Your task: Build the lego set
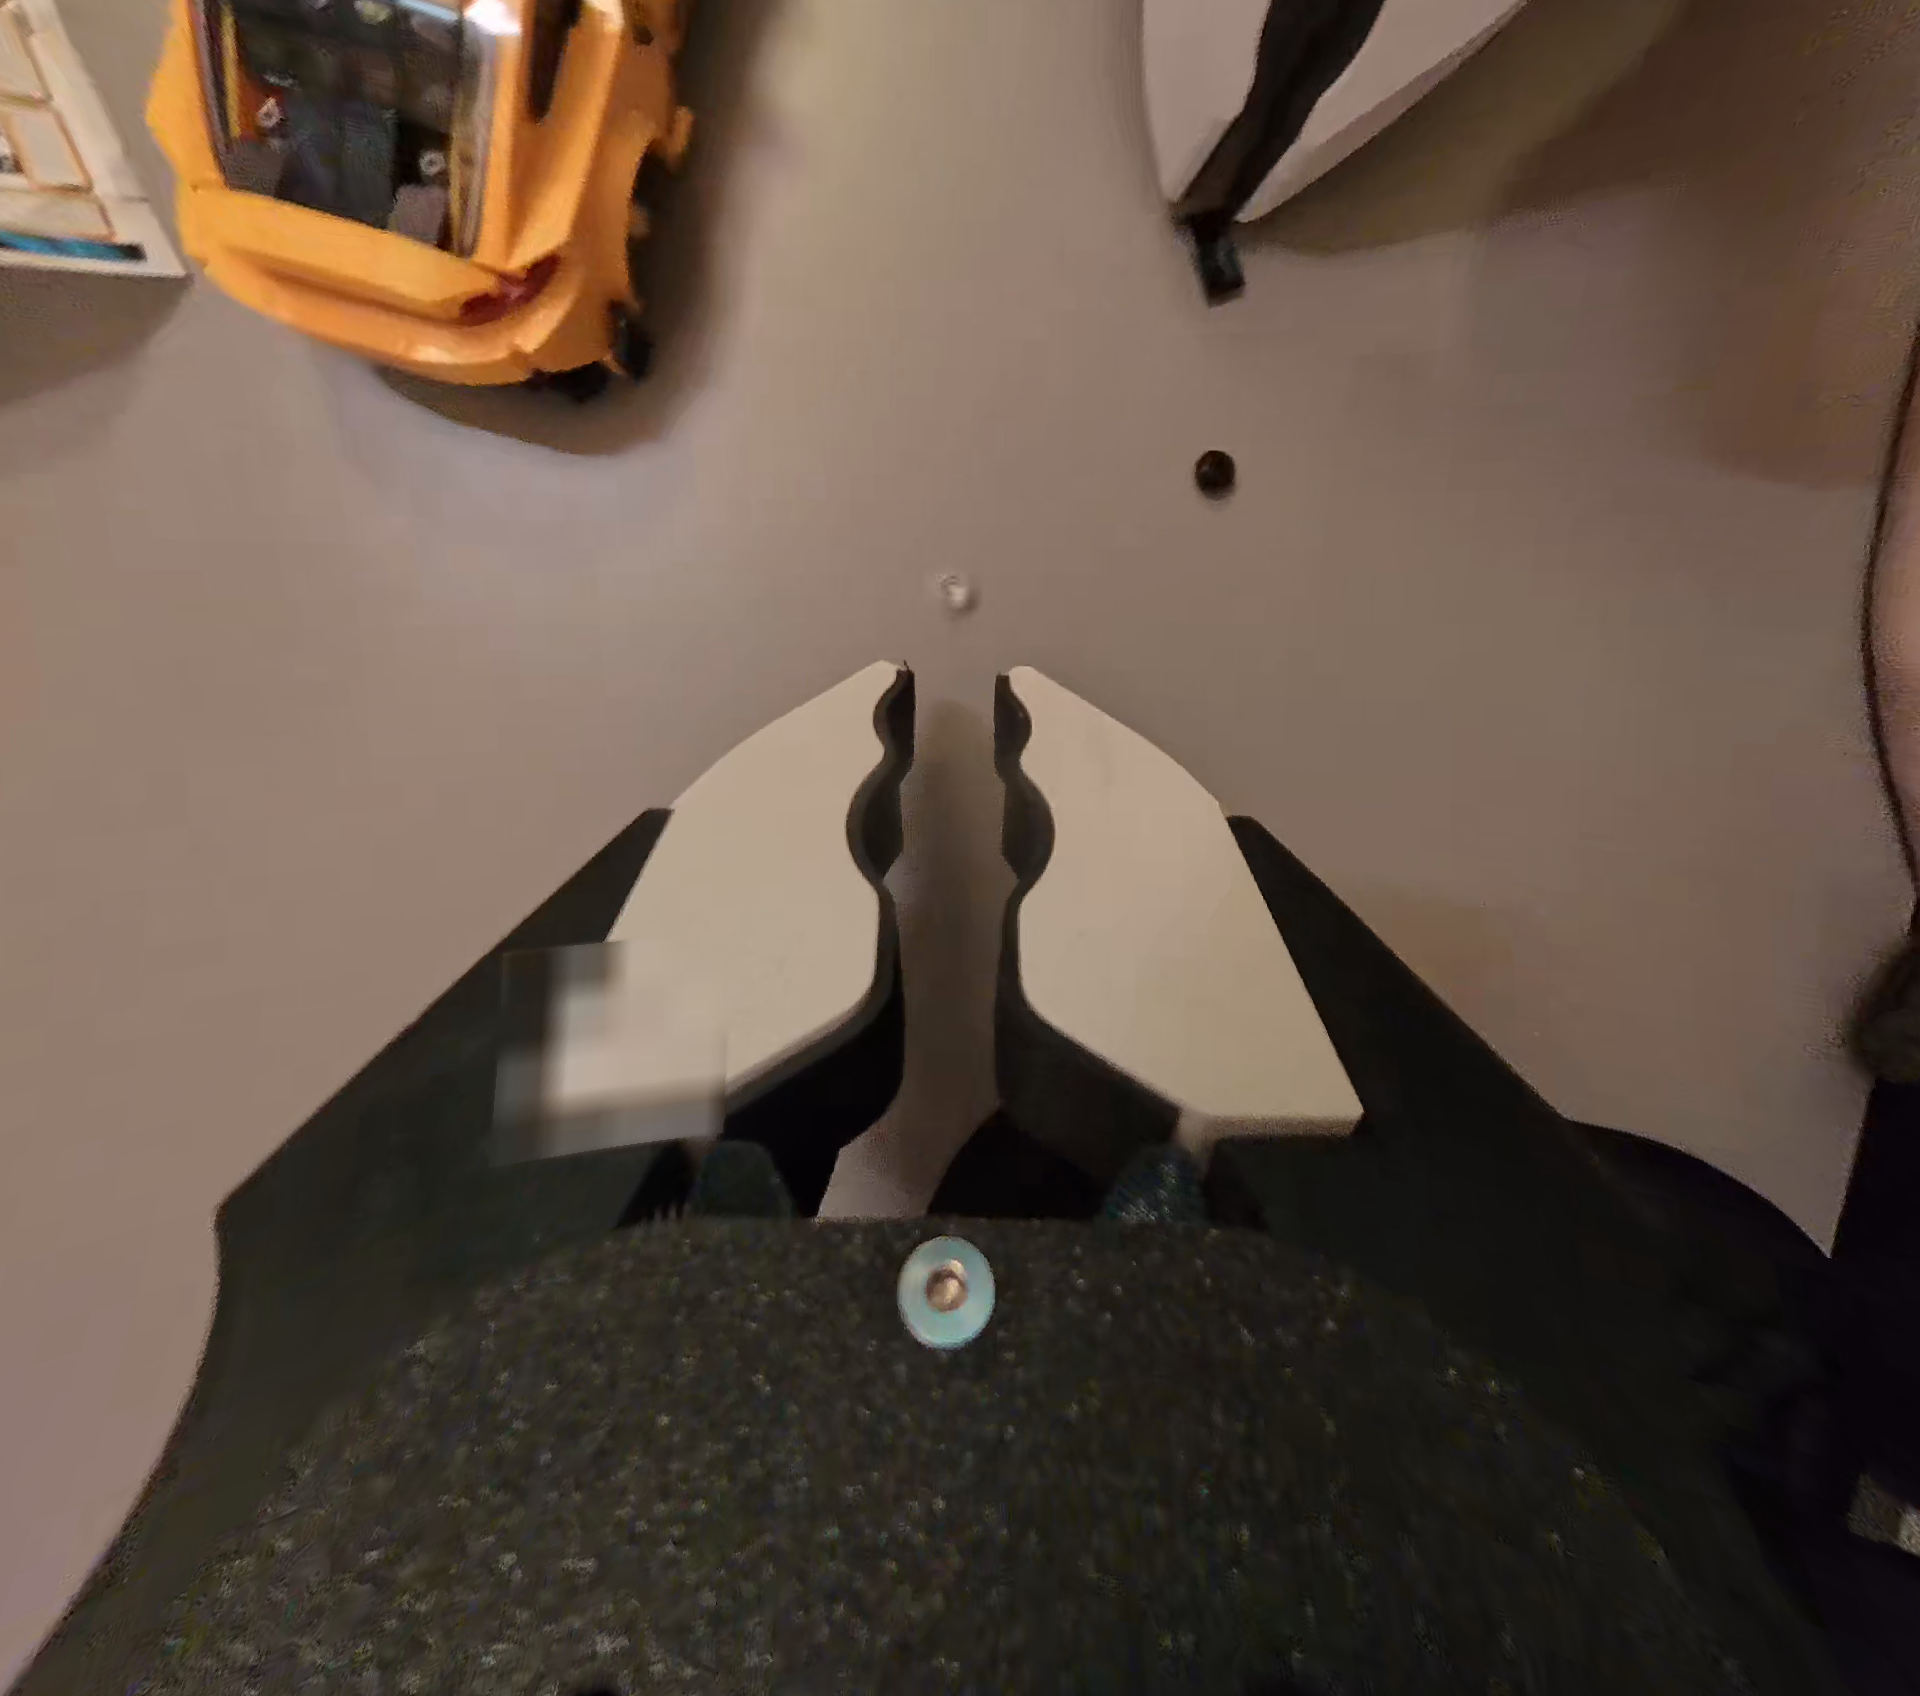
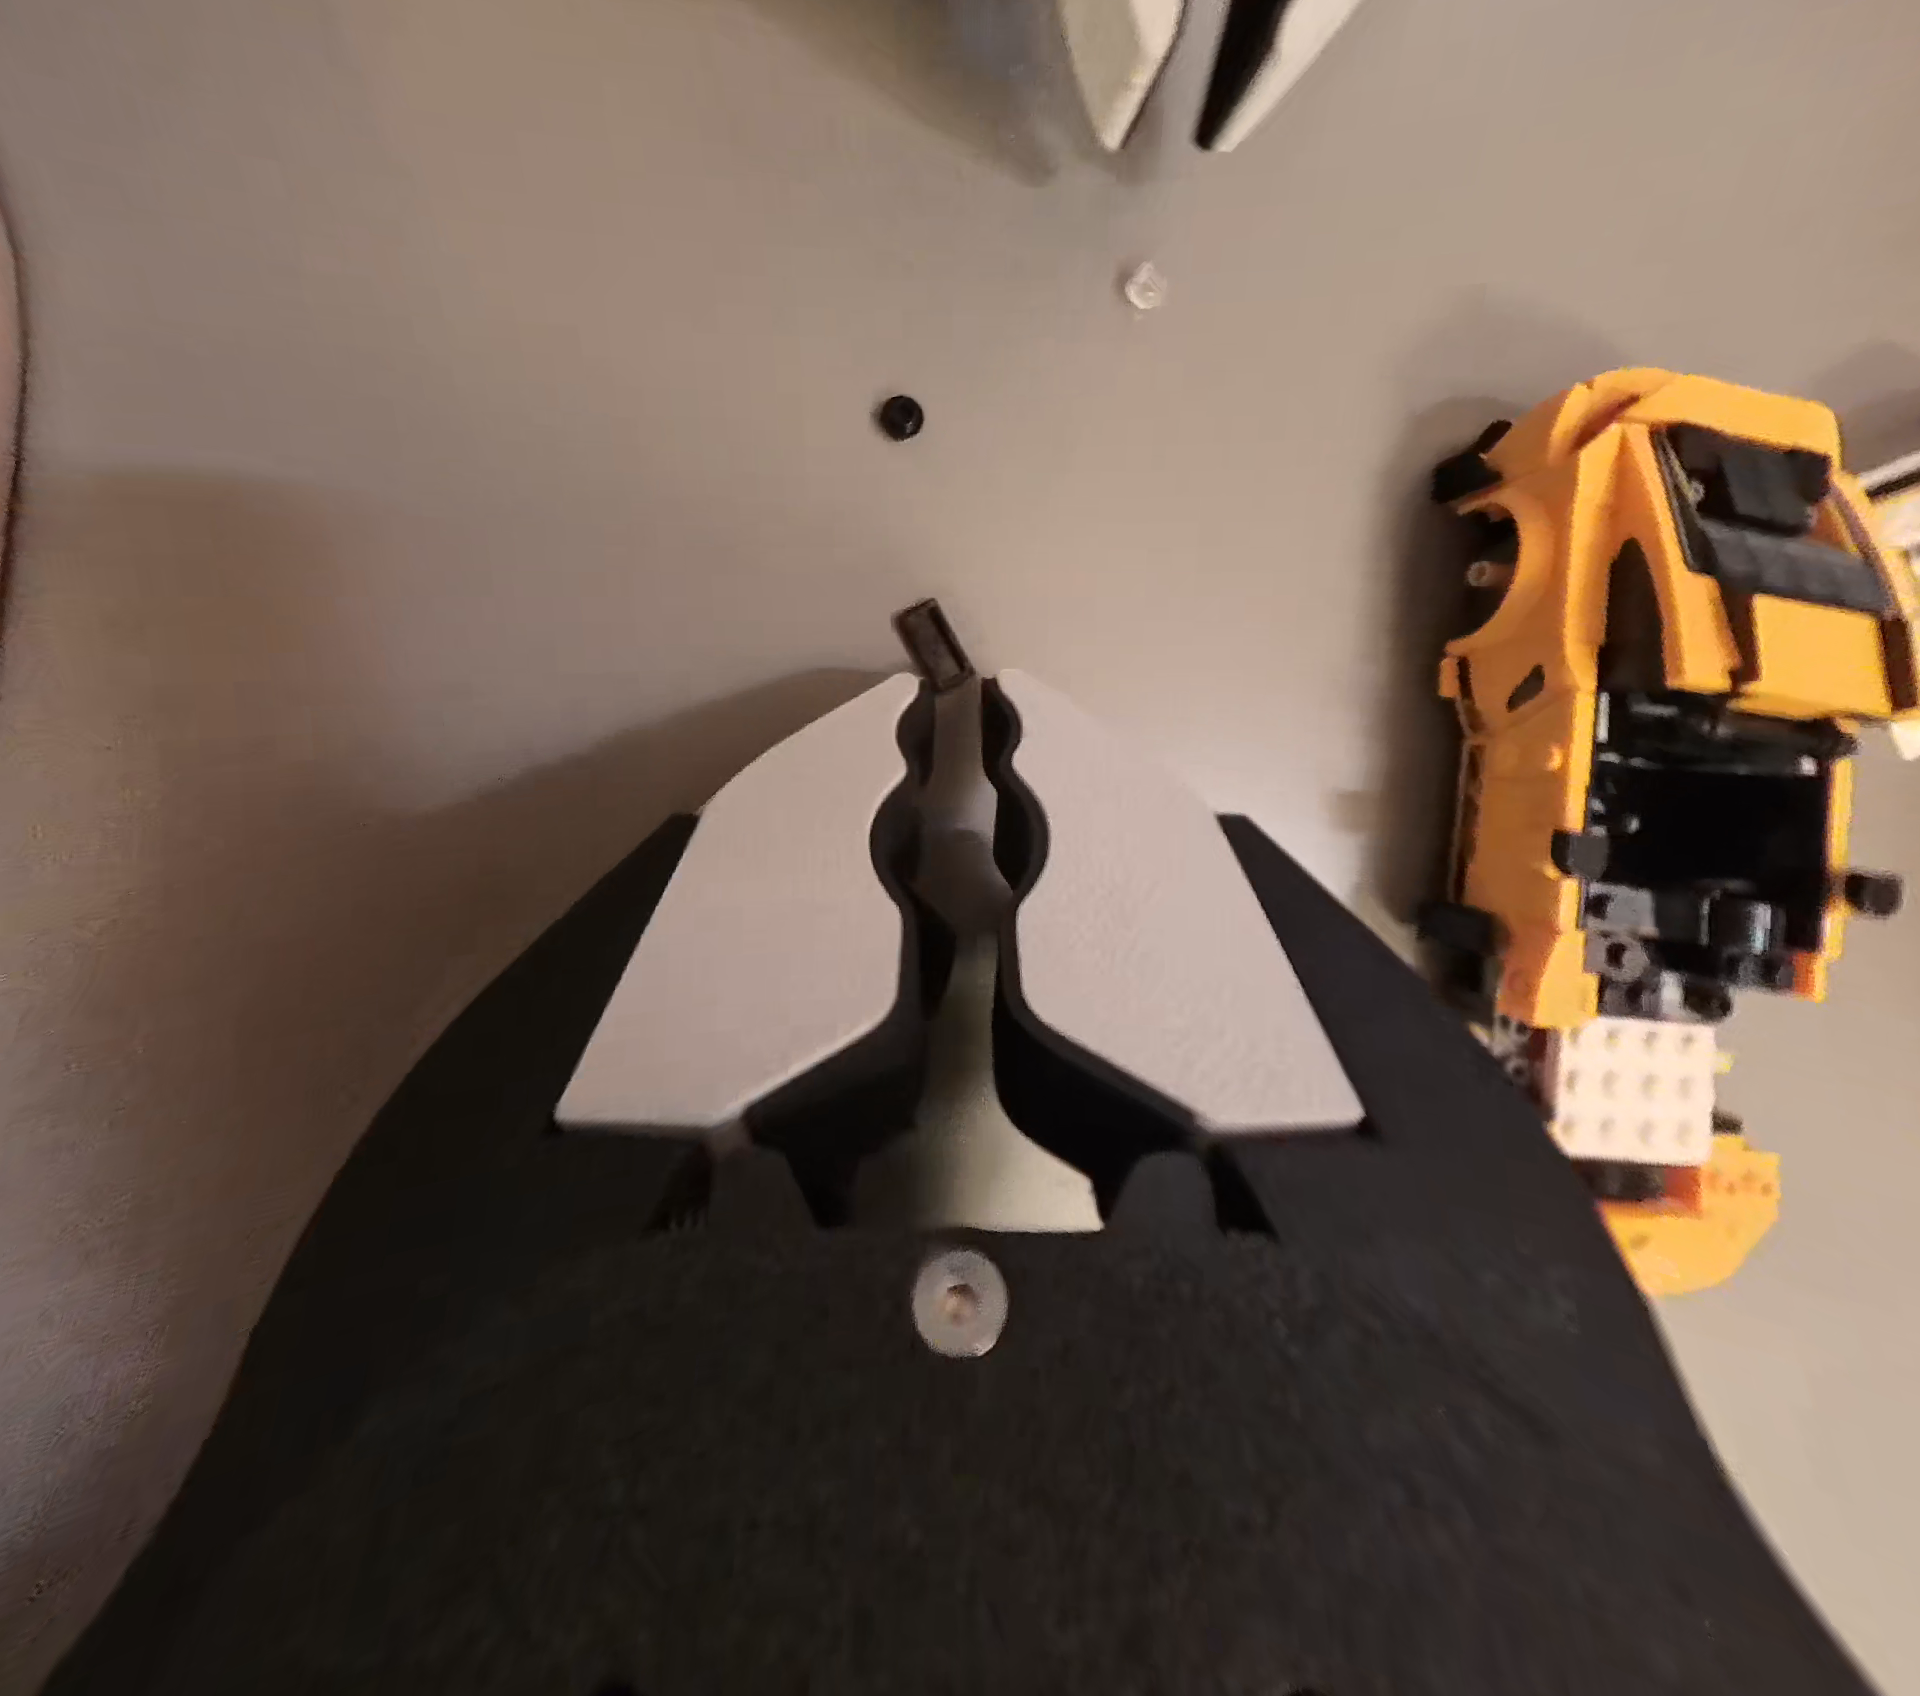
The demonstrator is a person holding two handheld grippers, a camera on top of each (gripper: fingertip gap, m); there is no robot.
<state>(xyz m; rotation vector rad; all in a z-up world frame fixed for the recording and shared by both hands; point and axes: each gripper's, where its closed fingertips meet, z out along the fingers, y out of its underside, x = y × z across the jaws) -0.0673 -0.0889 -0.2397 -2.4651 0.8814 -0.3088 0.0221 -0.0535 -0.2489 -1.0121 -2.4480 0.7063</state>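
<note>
The right gripper pinches a small black brick at its fingertips. The left gripper is slightly parted and empty, with a clear stud just ahead and a black stud farther off. The orange car lies on the grey table; only the left view shows what looks like a booklet beside it.
</note>
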